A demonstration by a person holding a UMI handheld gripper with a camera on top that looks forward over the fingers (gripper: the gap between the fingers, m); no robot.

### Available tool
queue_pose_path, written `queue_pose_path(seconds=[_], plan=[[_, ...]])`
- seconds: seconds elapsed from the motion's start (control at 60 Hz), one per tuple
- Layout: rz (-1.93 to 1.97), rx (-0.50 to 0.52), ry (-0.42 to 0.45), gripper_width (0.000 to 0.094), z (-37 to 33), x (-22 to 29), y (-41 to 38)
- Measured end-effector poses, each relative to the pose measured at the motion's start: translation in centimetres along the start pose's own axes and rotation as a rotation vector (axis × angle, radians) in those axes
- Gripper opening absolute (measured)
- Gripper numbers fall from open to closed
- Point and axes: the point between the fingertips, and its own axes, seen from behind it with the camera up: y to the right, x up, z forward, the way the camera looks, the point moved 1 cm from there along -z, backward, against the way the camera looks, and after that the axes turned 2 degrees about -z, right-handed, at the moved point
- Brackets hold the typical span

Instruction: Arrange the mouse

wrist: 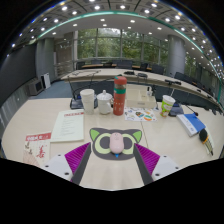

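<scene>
Mouse (118,145), pale pink and small, lies on a dark cat-face mouse pad (117,144) on the light tabletop (60,150), right between the gripper's (116,158) two fingers. The fingers stand wide apart, their magenta pads (77,154) flanking the cat pad with a clear gap to the mouse at each side; nothing is clamped.

The table is long and cream-coloured, in a large meeting room with rows of dark desks, office chairs, tall windows at the back and round ceiling lights.

Beyond the mouse stand a red cylindrical can (120,96), a white kettle-like pot (104,101) just beside it, and a white mug (87,99). A green cup (167,104) sits further off to the other side, near a blue-and-white object (192,125). Printed papers (66,125) and a red-marked leaflet (36,142) lie flat near the pad. Nothing lies between the fingers and the mouse.
</scene>
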Motion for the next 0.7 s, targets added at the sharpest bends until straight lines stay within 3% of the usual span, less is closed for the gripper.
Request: queue_pose_path(seconds=[0.367, 0.7], plan=[[0.002, -0.024, 0.077, 0.0855, -21.0, -3.9, -1.3], [0.0, -0.032, 0.09, 0.0854, -27.1, -6.5, -1.8]])
